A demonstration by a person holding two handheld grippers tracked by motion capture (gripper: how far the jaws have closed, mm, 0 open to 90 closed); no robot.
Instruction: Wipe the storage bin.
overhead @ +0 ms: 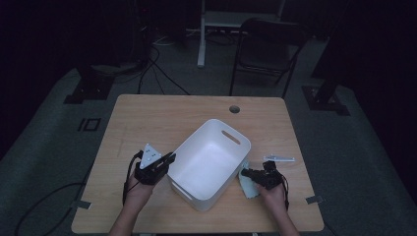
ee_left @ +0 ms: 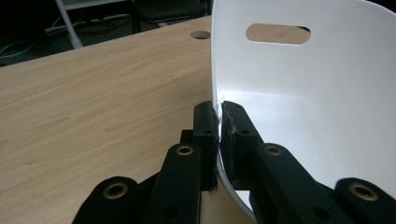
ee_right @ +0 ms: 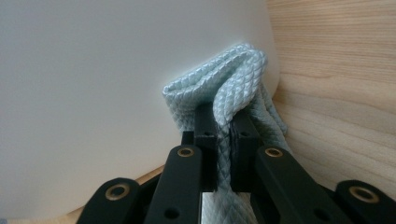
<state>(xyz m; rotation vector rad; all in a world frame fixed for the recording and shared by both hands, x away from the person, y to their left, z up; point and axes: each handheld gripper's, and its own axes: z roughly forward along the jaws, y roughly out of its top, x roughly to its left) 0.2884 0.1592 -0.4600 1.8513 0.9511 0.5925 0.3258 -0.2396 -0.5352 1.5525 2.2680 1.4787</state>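
Dim floor surrounds the bench (overhead: pixel 147 123); the left tool (ee_left: pixel 218 122) clamps the white tub's (ee_left: pixel 327 116) rim. The right tool (ee_right: pixel 224 126) pinches a pale cloth (ee_right: pixel 219 79) against the tub's outer wall, probably wiping; next, keep the tub steady and drag the cloth along.

A dim lab or studio: a lone pale wooden tabletop (overhead: pixel 162 118) on grey carpet, black cables (overhead: pixel 152 69), dark stand bases (overhead: pixel 88 88), a folding black metal chair (overhead: pixel 268 46).

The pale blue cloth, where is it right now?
In the high view the pale blue cloth lies at the table's right, pinched in the right hand-held gripper against the white tub's outer wall.
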